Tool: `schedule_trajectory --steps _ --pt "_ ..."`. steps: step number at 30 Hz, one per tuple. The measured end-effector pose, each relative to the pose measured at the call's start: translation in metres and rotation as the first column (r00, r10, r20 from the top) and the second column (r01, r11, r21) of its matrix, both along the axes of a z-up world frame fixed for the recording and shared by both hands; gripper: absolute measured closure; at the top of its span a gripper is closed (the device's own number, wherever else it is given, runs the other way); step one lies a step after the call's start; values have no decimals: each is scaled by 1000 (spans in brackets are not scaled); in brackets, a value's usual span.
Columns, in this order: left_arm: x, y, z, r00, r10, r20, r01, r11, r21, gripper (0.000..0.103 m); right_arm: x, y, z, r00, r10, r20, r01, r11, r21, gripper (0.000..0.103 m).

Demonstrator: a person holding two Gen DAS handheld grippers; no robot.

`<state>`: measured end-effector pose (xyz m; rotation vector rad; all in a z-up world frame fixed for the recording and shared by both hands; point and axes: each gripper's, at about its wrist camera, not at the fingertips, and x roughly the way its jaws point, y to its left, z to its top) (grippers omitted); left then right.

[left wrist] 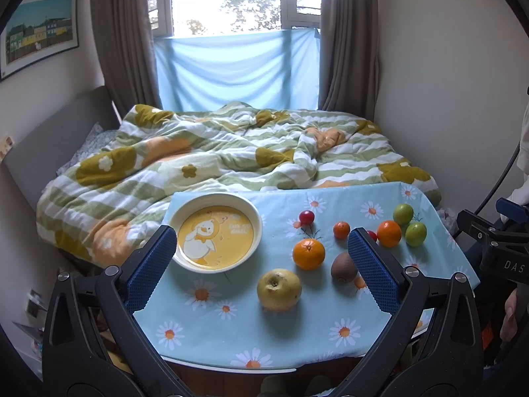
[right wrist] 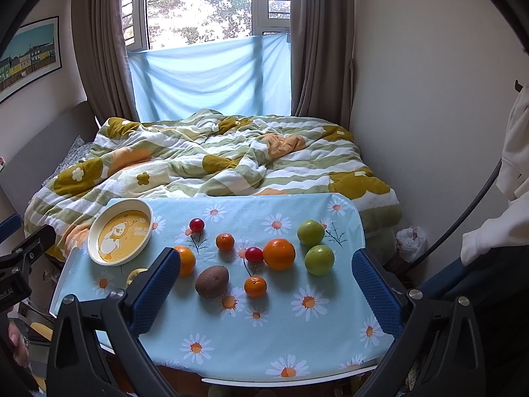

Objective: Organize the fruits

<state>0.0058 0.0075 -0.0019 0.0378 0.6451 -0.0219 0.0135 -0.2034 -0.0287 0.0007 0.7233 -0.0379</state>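
Both wrist cameras look forward between wide-apart jaws, from above the counter's [left wrist: 211,327] near edge toward the bed [right wrist: 231,162] and window [right wrist: 201,3]; left view sits leftward, right view rightward; both share the bowl [left wrist: 256,231] and fruit.

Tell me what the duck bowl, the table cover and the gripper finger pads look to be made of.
Duck bowl: probably glazed ceramic or melamine; a smooth cream rim with soft sheen and a printed yellow base. The look leaves it open.
Table cover: woven printed cloth, matte, draped over the edge with soft creases.
Finger pads: blue rubber or textured plastic, judging by the fine dimpled grid, set on black matte plastic arms.
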Motion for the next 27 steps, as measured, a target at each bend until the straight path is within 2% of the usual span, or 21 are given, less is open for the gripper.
schedule_trajectory --steps 10,18,27 --pt "-1 -1 5 1000 -9 0 9 1000 -9 0 1 -2 -2 1000 1 -2 -1 1000 12 0" --pt "3 6 1 999 -25 -39 25 1000 1 0 2 11 3 1000 -20 -20 20 999 25 0" --pt "19 16 -42 982 -116 -148 112 993 -34 0 9 4 -36 995 -43 -90 45 999 20 0"
